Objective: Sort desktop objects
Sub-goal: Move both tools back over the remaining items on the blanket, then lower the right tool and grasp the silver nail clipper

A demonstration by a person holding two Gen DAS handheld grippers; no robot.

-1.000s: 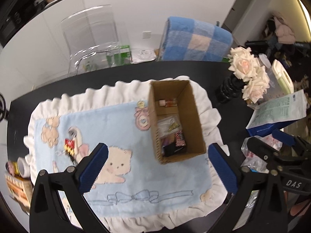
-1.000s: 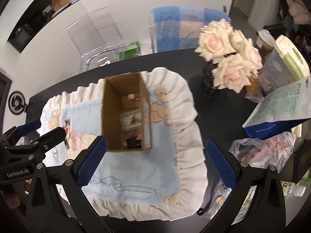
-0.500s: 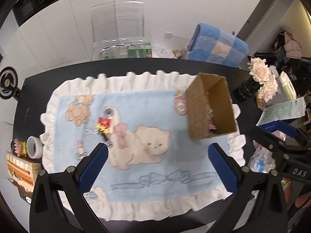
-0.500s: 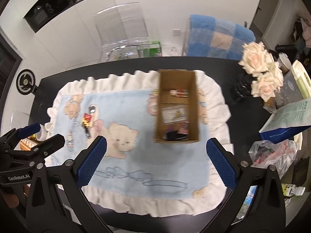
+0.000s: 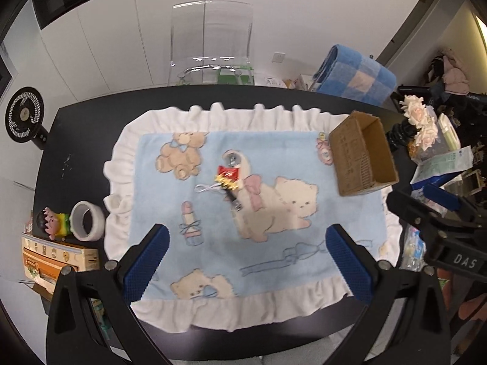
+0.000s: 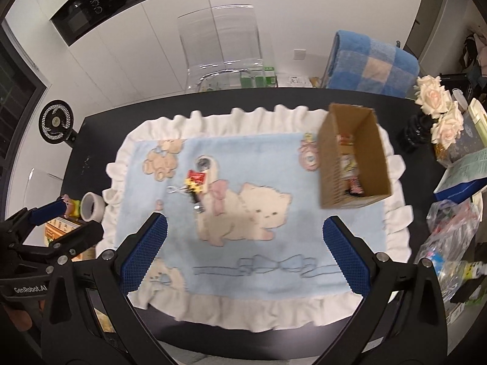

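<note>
Above the near edge of the blanket (image 5: 213,252), the left gripper (image 5: 246,261) hangs with its blue fingers spread wide and nothing between them. The right gripper (image 6: 245,252) hangs the same way, spread wide and holding nothing.

Further out on the blanket, near the middle, lies a small pile of things (image 5: 228,182): a red packet, something yellow, a thin white loop and a little dark stick. They touch each other, so it is hard to tell them apart. Off to the right of the pile, on the blanket's right edge, stands the cardboard box (image 6: 353,158). It already has a few small things inside.

So the sorting looks partly done, and this step seems to be the reach for the pile. Next, a gripper likely needs to come down over one piece, pinch just that piece, and carry it to the box. The left one looks better placed.
</note>
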